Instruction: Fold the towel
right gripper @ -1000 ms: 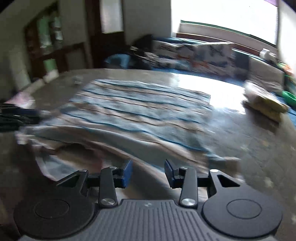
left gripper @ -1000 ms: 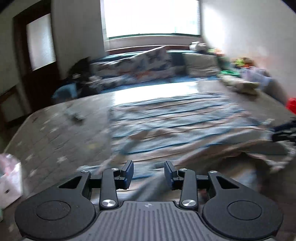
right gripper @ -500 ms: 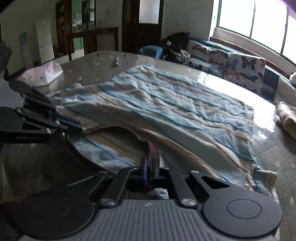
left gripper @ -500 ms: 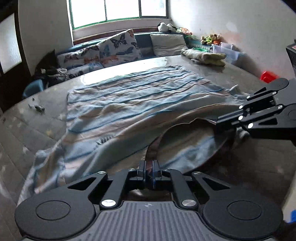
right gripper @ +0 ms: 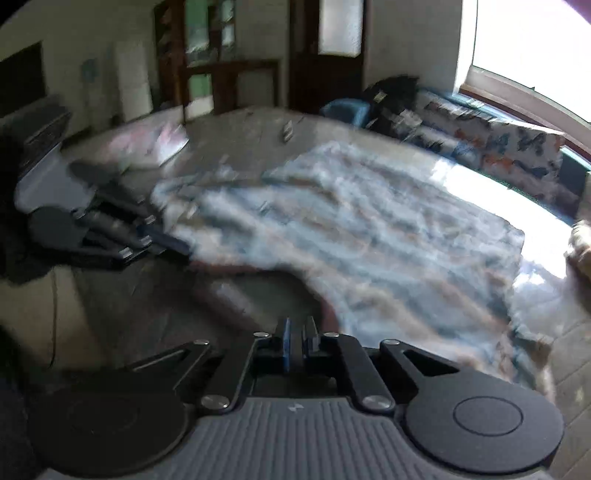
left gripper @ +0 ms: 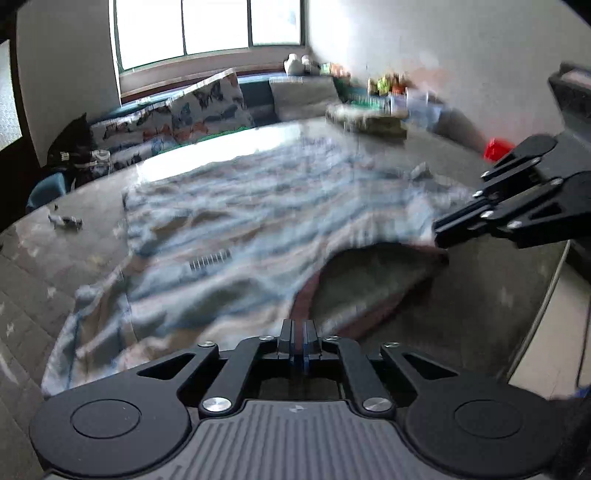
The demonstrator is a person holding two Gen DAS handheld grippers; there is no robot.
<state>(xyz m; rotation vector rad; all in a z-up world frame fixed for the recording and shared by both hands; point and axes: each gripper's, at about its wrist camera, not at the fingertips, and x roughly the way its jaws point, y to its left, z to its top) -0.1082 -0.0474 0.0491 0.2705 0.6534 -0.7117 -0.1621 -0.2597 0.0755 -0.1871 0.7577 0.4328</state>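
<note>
1 towel [left gripper: 258,221], 2 grippers. Left gripper [left gripper: 298,341] pressed together on the towel's near edge; right gripper [left gripper: 441,232] likewise clamped on that edge, seen from the left wrist view at the right, its fingers pinching cloth. From the right wrist view: right gripper [right gripper: 297,345] nearly closed on the near hem, left gripper [right gripper: 173,242] at the left biting the same edge.

Blue-and-tan striped, soft and blurred with motion. Spread across the middle of the table [left gripper: 44,266], far part lying flat, near edge lifted off the surface between the 2 grippers and sagging into an arch with a dark hollow beneath. 1 small ribbed label [left gripper: 210,258] on the upper face, near left.

Grey, tile-patterned, glossy, catching window glare at the far side. 1 small dark object [left gripper: 66,221] on the table at far left, apart from the towel. 1 folded bundle [left gripper: 369,120] at far right. Beyond: 1 butterfly-print cushion [left gripper: 177,114], 1 grey pillow [left gripper: 306,96], 1 wide window [left gripper: 207,29], white wall at right, 1 red item [left gripper: 496,149] low against it.
</note>
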